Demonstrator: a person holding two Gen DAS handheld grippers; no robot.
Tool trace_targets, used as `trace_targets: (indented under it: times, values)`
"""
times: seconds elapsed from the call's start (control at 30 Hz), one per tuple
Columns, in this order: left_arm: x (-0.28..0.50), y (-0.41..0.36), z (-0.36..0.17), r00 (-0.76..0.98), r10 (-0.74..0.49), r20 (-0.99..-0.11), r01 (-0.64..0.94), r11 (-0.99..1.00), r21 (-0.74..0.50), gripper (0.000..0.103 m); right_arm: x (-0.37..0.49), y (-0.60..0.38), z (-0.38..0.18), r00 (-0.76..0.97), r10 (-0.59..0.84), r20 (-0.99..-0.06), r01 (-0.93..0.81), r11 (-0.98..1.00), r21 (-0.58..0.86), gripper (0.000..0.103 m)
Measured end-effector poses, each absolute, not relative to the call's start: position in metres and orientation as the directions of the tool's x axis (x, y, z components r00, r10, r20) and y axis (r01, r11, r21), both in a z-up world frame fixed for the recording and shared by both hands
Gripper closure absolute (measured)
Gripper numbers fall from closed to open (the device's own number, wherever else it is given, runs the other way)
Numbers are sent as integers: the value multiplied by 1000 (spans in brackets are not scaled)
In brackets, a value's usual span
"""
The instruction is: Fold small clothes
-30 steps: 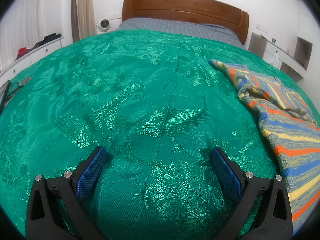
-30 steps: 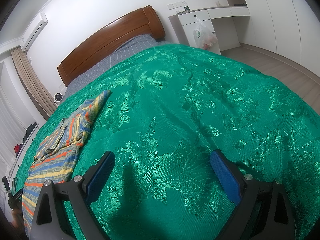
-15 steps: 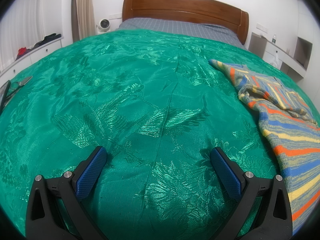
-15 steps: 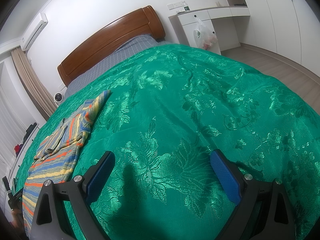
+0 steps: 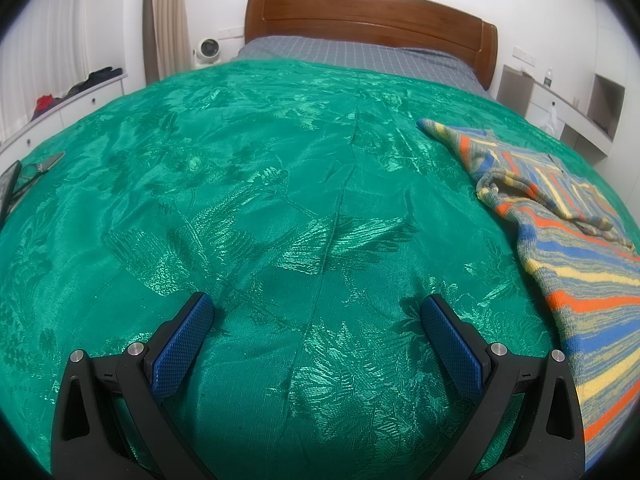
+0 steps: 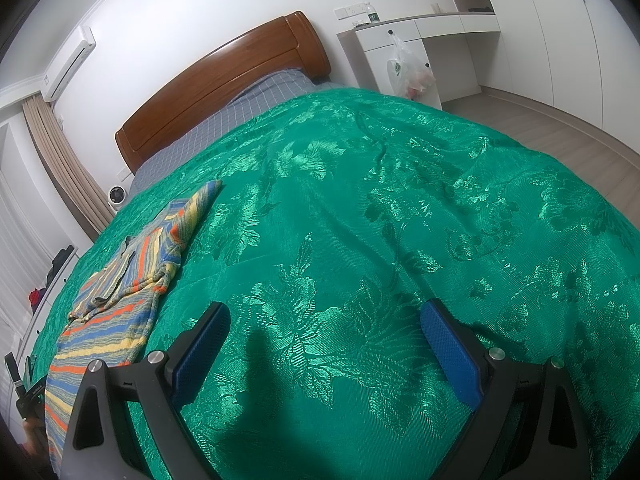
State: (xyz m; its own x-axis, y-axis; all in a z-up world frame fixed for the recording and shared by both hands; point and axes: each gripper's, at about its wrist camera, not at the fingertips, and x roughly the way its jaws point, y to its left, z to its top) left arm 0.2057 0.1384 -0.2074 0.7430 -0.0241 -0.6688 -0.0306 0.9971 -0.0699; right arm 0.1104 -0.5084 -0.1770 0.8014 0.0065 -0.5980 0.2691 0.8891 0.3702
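- Left gripper [image 5: 316, 312] — fingers spread wide, holding nothing, over the green bedspread [image 5: 280, 200].
- Right gripper [image 6: 326, 322] likewise spread and empty.
- Striped sweater [image 5: 568, 240] lies rumpled on the bed — between the two grippers, touching neither.

Striped garment [image 5: 568, 240] on green bedspread [image 5: 280, 200]

Left tool [image 5: 316, 312] wide apart over green bedspread [image 5: 280, 208], striped garment [image 5: 568, 248] rightward.
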Motion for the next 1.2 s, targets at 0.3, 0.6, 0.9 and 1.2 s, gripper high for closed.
trace_targets:
  times: [0.3, 0.6, 0.9, 1.2]
  values:
    - [206, 138, -207, 743, -23, -669, -32, 997, -69, 0, 110, -508, -177, 801, 7, -598, 269, 889, 370, 7]
    - [206, 138, -207, 742, -23, -670, -32, 997, -69, 0, 110, -508, -177, 801, 7, -599, 269, 889, 371, 7]
    - [217, 139, -196, 649, -23, -760, -34, 998, -59, 1, 124, -502, -170, 742, 5, -671, 279, 907, 316, 2]
    - [144, 118, -172, 517, -272, -812, 169, 962, -215, 1, 114, -465, -130, 629, 123, -768, 184, 936, 300, 1]
